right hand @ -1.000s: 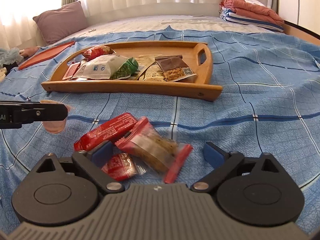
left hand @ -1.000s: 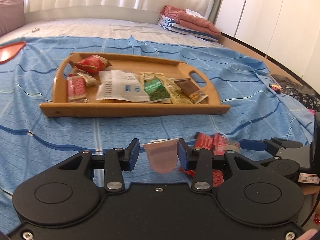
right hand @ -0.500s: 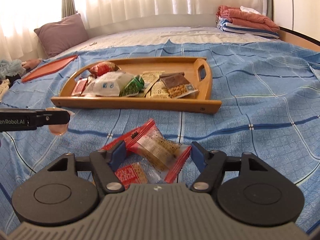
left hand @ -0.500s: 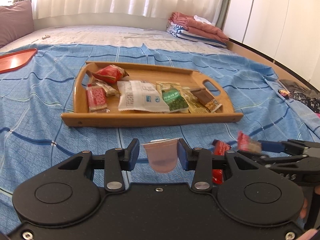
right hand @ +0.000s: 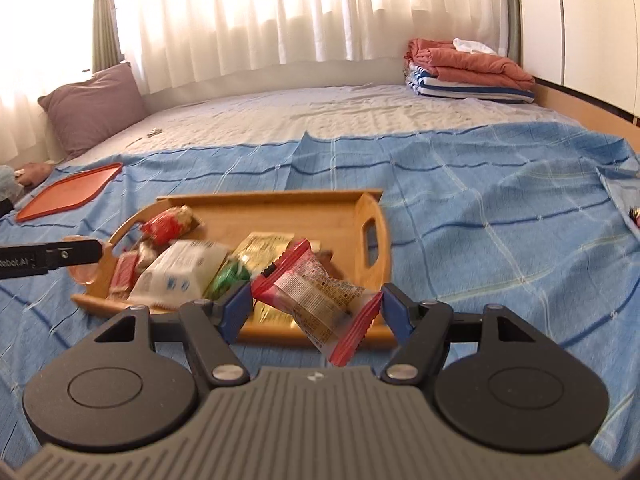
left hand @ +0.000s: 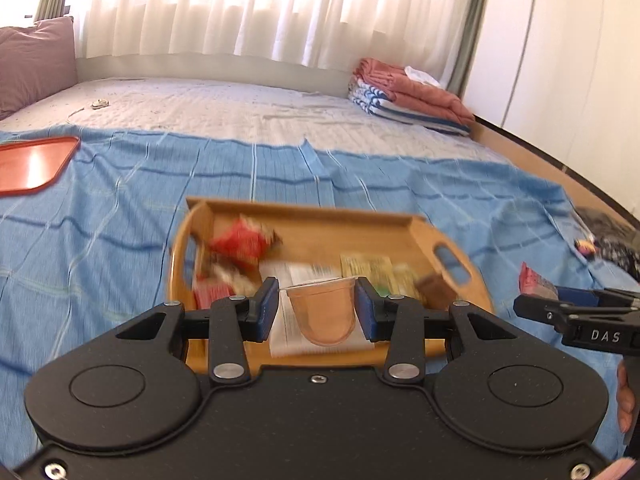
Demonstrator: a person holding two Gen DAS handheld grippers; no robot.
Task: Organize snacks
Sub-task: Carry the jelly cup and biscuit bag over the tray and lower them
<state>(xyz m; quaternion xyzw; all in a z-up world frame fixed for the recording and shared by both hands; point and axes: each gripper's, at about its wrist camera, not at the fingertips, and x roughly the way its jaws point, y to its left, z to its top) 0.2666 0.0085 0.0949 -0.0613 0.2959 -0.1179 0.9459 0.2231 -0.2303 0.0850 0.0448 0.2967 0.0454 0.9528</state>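
Both views are lit brightly by daylight diffused through the white curtains (left hand: 256, 12), which are blown out to near white, and only soft shadows are cast on the bed (right hand: 480, 208). Motion blur is seen on the wooden tray (left hand: 320, 224) and its packets in the left wrist view. Straight lines are bent strongly by the fisheye toward the edges, where the corners are darkened.

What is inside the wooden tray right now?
The wooden tray holds a red packet, a white packet, a green packet and a yellow one. The packet in the right tongs covers whatever lies behind it.
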